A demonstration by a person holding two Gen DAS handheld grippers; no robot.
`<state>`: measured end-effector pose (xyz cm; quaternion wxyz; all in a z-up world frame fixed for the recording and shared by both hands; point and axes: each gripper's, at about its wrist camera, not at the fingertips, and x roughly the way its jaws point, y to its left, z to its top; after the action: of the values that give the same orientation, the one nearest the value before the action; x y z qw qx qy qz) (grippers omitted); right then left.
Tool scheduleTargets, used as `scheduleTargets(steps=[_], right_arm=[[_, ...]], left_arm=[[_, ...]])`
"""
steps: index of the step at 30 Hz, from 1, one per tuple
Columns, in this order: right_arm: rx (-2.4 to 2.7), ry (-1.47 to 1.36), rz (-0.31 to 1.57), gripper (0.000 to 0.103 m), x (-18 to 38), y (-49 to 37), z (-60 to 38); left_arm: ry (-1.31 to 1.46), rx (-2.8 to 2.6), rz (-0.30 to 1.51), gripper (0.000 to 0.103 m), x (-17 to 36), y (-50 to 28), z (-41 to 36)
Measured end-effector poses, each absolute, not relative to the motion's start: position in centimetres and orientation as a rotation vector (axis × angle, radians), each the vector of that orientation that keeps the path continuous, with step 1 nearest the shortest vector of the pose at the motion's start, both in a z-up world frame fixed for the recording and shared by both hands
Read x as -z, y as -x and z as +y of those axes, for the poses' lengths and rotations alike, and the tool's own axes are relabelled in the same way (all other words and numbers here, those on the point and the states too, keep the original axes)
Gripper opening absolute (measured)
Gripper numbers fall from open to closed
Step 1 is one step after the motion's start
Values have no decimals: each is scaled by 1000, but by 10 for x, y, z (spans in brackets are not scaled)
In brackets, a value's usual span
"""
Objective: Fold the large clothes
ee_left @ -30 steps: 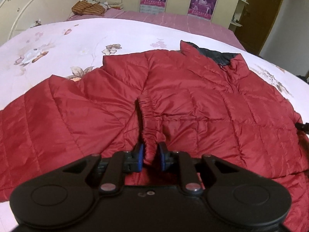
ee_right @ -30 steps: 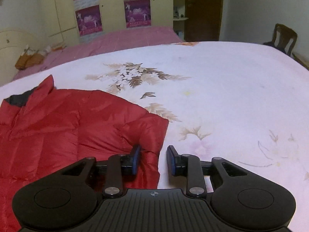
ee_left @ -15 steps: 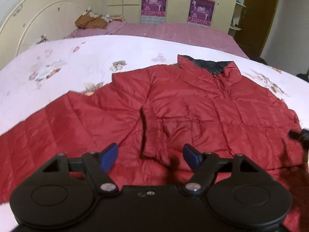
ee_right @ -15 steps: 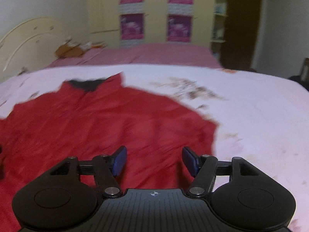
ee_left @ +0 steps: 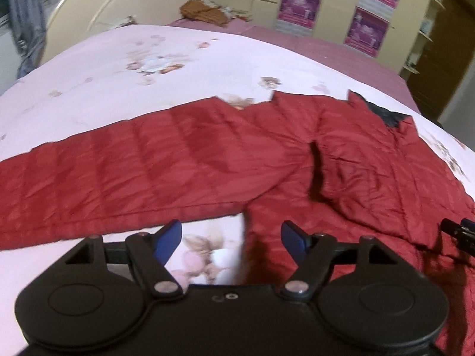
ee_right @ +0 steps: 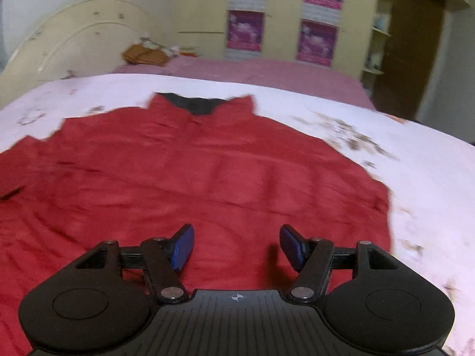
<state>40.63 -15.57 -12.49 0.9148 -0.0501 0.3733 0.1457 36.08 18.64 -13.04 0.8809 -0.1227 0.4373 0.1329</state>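
A red quilted jacket with a dark collar lining lies flat on a pale floral bedspread. In the left wrist view one sleeve stretches out to the left, and the other sleeve's cuff lies folded over the body. My left gripper hangs open above the jacket's lower edge, with bare bedspread and the hem below it and nothing between its blue pads. My right gripper is open above the jacket's body, also empty. The tip of the right gripper shows at the left wrist view's right edge.
A cream headboard stands at the bed's far left, with an orange-brown bundle on a pink sheet. Wardrobe doors with purple posters and a brown door line the back wall. Bedspread lies right of the jacket.
Both grippers opened and let go of the jacket: the left released the sleeve cuff, the right the jacket's edge. Both then swung left across the jacket and lifted a little.
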Motion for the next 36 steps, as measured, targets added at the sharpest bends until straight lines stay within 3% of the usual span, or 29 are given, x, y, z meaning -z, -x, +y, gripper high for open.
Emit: scheduleTargets(steps=[15,25,36], right_arm=[[-436,222,792,63,149,-423,-45],[-425,237,800,63,150,-425,-40],[-478,220,789,64,148,-411,-11]], left_arm=[[342,-448,890,72,130,-313,252],[540,-614,891,72,145,-259,325],[750,-738,752,73,159,-242,384]])
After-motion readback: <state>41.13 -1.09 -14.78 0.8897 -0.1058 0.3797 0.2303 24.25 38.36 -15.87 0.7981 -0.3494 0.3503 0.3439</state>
